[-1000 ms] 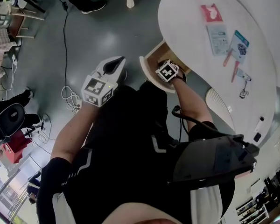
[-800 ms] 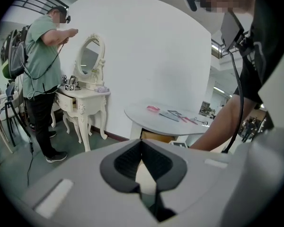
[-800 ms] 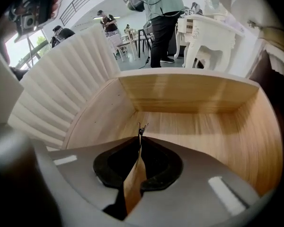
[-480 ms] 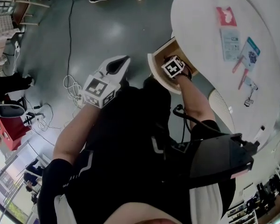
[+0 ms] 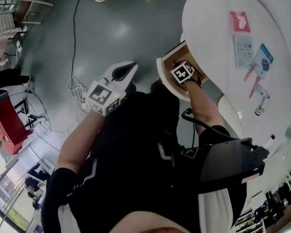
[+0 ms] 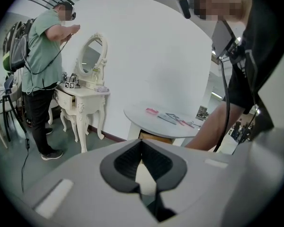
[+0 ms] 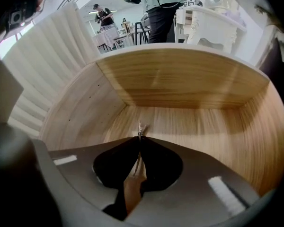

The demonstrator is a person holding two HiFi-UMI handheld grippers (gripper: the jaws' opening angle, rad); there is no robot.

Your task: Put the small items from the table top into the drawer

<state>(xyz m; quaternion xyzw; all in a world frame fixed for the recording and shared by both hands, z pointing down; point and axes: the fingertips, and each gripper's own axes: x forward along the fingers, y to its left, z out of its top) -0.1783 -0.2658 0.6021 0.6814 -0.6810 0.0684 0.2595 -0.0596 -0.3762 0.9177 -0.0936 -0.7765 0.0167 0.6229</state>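
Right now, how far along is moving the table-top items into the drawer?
Done: the drawer is open, nothing seen lying in it. In hand: the right gripper is shut on a thin metal item inside it. Left: the red packet, a pale card and other small pieces lie on the table. The left gripper is shut, empty.

Your wooden drawer stands open; inside it, a thin metal item is pinched in your right gripper. Beyond the drawer, on the table, lie a red packet, pale card, teal packet.
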